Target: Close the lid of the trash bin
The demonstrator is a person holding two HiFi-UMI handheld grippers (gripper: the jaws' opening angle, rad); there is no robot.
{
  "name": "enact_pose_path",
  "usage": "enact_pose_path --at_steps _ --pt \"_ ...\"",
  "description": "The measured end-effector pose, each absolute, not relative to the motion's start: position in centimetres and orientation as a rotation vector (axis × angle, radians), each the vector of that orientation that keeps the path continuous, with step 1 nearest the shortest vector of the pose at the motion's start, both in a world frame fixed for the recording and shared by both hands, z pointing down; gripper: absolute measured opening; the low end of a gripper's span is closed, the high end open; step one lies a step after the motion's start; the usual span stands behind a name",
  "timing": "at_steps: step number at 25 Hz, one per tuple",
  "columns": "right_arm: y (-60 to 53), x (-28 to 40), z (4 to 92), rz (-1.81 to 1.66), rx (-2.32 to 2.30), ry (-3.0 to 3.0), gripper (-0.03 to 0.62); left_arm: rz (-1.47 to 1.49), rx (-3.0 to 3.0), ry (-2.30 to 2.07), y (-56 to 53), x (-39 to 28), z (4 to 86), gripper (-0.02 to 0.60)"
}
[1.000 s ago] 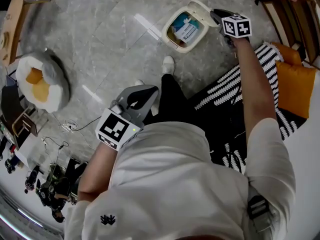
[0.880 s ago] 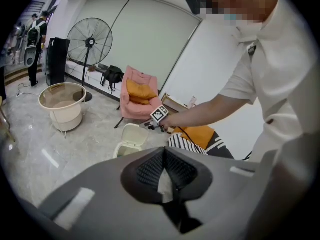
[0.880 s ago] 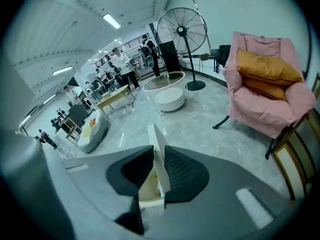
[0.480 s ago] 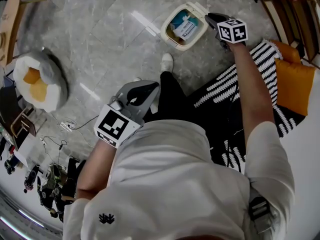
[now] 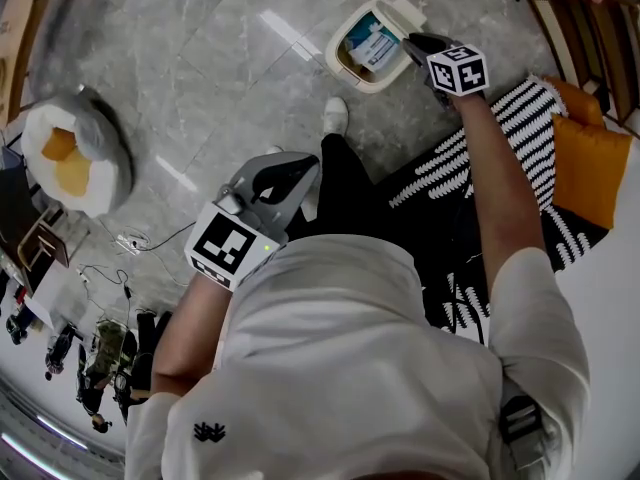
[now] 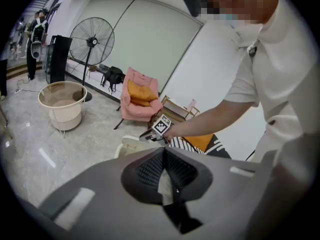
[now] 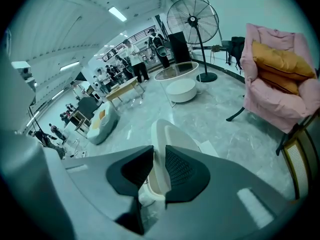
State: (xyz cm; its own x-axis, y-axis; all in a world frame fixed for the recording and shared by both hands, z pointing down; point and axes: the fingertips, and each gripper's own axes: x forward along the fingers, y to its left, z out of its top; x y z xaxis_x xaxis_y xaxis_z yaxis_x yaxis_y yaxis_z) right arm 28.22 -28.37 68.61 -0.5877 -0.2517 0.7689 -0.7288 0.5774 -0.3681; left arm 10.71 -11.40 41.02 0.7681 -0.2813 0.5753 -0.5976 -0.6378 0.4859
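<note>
jaws of right gripper [image 7: 159,159] clamped on raised lid [image 7: 169,134] of trash bin [image 5: 338,60]; left gripper [image 6: 164,160] jaws together, empty.

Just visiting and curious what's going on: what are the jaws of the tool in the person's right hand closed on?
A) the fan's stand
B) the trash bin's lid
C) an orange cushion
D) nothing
B: in the right gripper view, the right gripper has its jaws clamped on the cream lid.

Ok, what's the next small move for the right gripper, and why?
Probably swing the right gripper down toward the trash bin opening. Its jaws pinch the lid, which stands upright, and the bin's contents show uncovered.
</note>
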Motion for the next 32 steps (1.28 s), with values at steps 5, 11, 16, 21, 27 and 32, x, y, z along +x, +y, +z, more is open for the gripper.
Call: enact_pose_path --at_steps 5,11,16,21,27,32 --pt "-26.6 26.8 69.5 0.9 0.739 -2.112 0.07 0.586 2.269 -0.664 -12.0 9.8 41.2 0.057" --pt "-24.3 25.1 71.1 0.906 0.694 -2.083 0.071 0.583 2.258 -0.672 -12.4 8.6 41.6 0.057" --pt "-23.1 24.4 72.6 0.919 0.692 -2.062 0.063 0.578 2.263 -0.677 -12.4 8.3 42.4 0.056" --pt "-22.0 23.4 74.2 0.934 0.664 -2.047 0.063 0.602 2.246 -0.67 -12.1 7.9 42.9 0.057" --pt "-20.6 22.5 76.0 0.949 0.647 -2.027 0.063 0.615 2.226 -0.67 -11.3 7.4 43.8 0.057" --pt "-19.9 21.7 77.5 0.945 0.609 -2.015 0.061 0.612 2.205 -0.696 -11.2 6.7 44.4 0.057"
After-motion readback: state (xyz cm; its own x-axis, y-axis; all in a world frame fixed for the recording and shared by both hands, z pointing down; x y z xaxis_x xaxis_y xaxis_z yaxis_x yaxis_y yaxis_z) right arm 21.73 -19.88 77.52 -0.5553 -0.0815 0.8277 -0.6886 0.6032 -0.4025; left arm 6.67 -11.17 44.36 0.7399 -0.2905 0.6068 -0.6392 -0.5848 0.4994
